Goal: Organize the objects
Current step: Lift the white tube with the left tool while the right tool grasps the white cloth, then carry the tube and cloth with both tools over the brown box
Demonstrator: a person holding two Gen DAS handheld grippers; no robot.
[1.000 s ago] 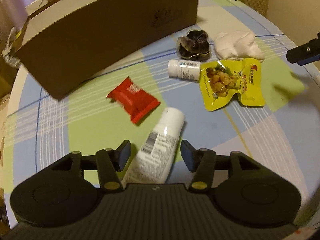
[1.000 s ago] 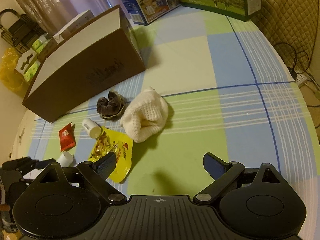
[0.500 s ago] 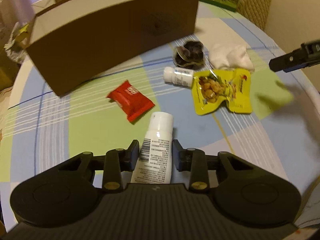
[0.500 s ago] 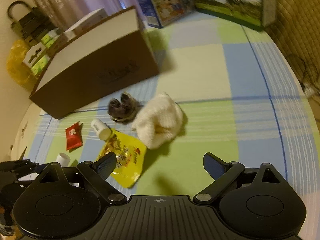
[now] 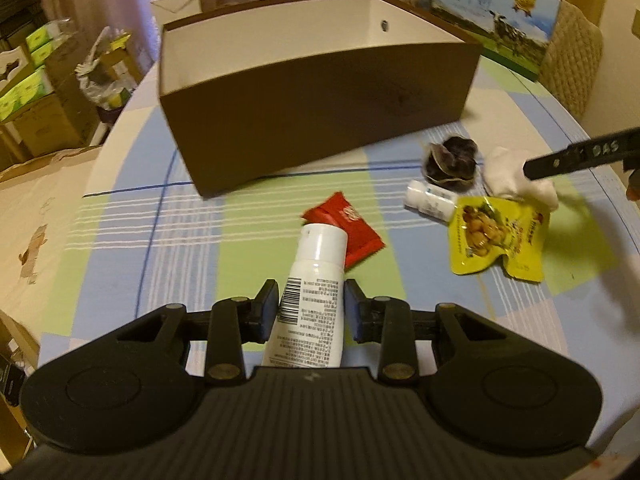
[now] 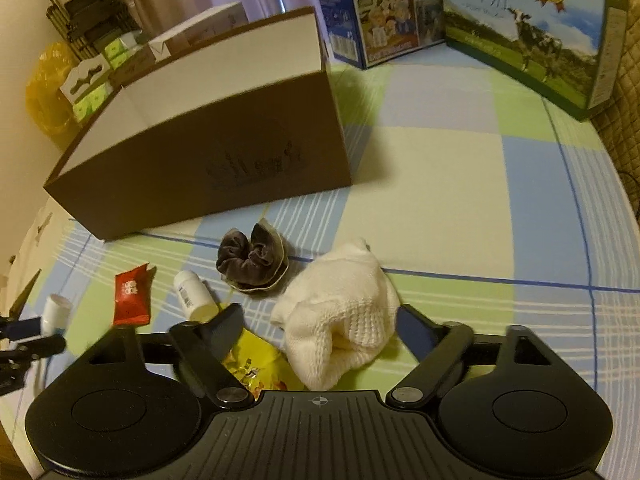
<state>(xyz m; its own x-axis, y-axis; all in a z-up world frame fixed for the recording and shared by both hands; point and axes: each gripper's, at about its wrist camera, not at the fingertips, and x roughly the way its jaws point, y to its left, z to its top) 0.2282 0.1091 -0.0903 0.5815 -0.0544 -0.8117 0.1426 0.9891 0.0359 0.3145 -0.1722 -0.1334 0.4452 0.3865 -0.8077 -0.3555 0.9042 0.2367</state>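
My left tongs (image 5: 311, 310) clench the stiff, slick white plastic tube (image 5: 310, 300) mid-body; my right tongs (image 6: 318, 330) are closing around the soft white knitted cloth (image 6: 340, 320) at twelve o'clock.

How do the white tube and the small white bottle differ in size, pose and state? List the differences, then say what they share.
1. Size: the white tube is clearly longer than the small white bottle.
2. State: the tube is clamped in the left tool; the bottle is untouched.
3. Pose: the tube points away from the camera, toward the red packet; the bottle lies on its side on the tablecloth.
Shared: both are white with printed labels.
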